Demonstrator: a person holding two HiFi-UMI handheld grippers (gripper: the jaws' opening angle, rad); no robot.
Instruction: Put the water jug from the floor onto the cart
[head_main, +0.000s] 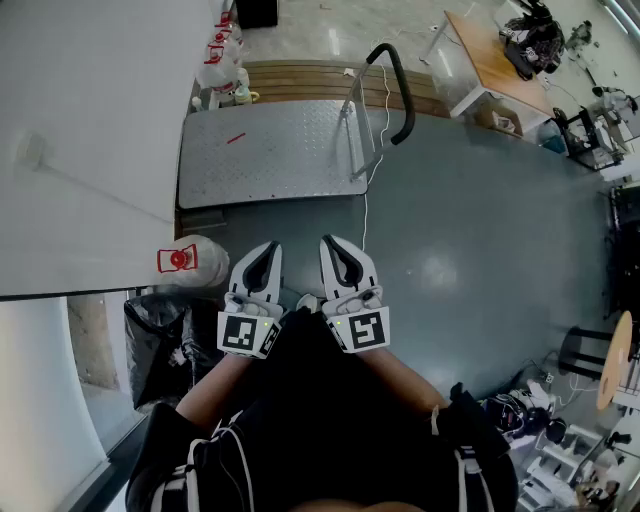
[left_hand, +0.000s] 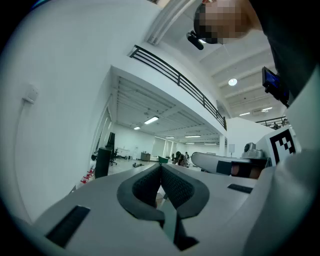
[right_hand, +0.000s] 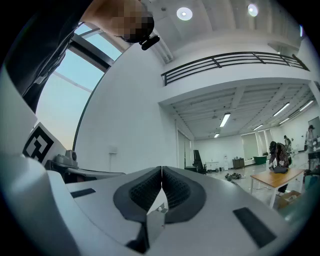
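In the head view a clear water jug (head_main: 203, 263) with a red cap (head_main: 177, 260) lies on the grey floor against the white wall, just left of my left gripper (head_main: 271, 247). The flat cart (head_main: 262, 152), with its ribbed metal deck and black handle (head_main: 398, 88), stands farther ahead. My right gripper (head_main: 329, 241) is held beside the left one, and both point forward at waist height with nothing in them. The left gripper view shows its jaws (left_hand: 160, 166) closed together on nothing. In the right gripper view its jaws (right_hand: 161, 169) also meet, empty. Neither gripper view shows the jug.
Several more jugs (head_main: 224, 62) stand at the cart's far left corner. A wooden platform (head_main: 300, 78) lies behind the cart, and a wooden table (head_main: 495, 55) stands at the back right. A black bag (head_main: 155, 340) sits at my left, and a stool (head_main: 598, 360) and clutter at my right.
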